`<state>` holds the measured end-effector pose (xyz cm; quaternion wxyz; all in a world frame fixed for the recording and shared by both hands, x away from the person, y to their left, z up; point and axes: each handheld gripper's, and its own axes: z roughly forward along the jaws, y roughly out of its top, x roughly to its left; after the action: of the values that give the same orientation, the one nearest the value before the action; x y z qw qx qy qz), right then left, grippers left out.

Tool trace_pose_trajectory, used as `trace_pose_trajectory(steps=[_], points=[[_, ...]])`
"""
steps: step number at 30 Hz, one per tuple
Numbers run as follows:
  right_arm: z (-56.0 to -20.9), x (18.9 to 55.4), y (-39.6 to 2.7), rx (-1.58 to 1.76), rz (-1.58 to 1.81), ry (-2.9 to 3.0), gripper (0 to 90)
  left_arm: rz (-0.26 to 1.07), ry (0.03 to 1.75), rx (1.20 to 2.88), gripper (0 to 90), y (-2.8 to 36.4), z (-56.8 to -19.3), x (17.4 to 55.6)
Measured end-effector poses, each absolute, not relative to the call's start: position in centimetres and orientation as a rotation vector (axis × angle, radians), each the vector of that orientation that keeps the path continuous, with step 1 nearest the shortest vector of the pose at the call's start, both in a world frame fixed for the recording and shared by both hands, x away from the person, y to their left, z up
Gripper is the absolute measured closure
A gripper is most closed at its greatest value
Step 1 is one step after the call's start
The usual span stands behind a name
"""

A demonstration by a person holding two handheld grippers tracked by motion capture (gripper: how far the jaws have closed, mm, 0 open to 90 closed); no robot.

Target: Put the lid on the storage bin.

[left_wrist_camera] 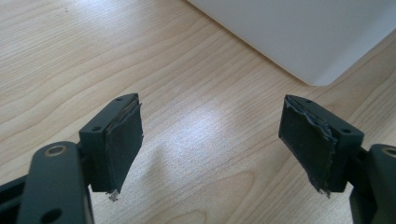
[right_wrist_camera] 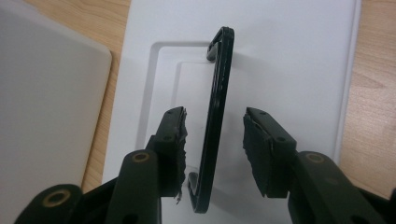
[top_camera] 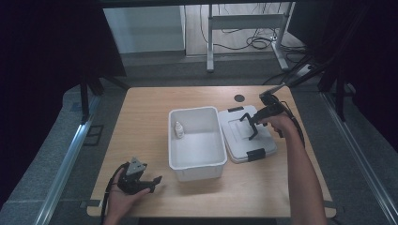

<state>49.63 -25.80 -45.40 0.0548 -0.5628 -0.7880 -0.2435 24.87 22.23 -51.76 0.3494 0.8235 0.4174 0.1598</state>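
An open white storage bin [top_camera: 197, 145] holds a small white bottle [top_camera: 178, 130]; its lid [top_camera: 244, 140] lies flat alongside, black handle [right_wrist_camera: 214, 121] raised.

The worktop [top_camera: 141, 140] is pale wood with rounded corners and a small dark round spot [top_camera: 240, 98] near its far edge. Grey carpeted floor [top_camera: 42, 159] surrounds it, with a metal rail [top_camera: 68, 161] running along each side. Beyond the worktop's far edge stands a grey metal table frame [top_camera: 244, 21] on a lighter floor, with black cables [top_camera: 256, 42] looped beneath it. Dark curtains [top_camera: 51, 42] hang on both sides.
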Motion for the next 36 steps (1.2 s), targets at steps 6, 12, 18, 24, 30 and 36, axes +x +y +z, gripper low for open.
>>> trace_pose_trajectory(steps=[6,12,18,24,30,36], points=[[-45.9,49.9,-25.6,-1.690,-0.728,-2.383,68.1,0.415,1.082,2.133,21.9,22.3,-51.8,24.9],[-46.3,50.0,-25.4,-1.690,-0.698,-2.375,79.0,0.419,1.091,2.123,21.9,22.6,-51.7,24.9],[-46.5,50.1,-25.4,-1.706,-0.702,-2.345,82.8,0.424,1.093,2.124,22.1,22.7,-51.6,24.9],[-46.2,50.0,-25.3,-1.737,-0.705,-2.317,84.8,0.432,1.106,2.111,22.2,23.0,-51.5,24.9],[-45.5,49.7,-25.7,-1.764,-0.712,-2.321,85.2,0.431,1.108,2.118,22.2,23.0,-51.6,24.9],[-44.0,48.9,-26.6,-1.788,-0.733,-2.321,85.3,0.430,1.107,2.122,22.2,22.9,-51.6,24.9]])
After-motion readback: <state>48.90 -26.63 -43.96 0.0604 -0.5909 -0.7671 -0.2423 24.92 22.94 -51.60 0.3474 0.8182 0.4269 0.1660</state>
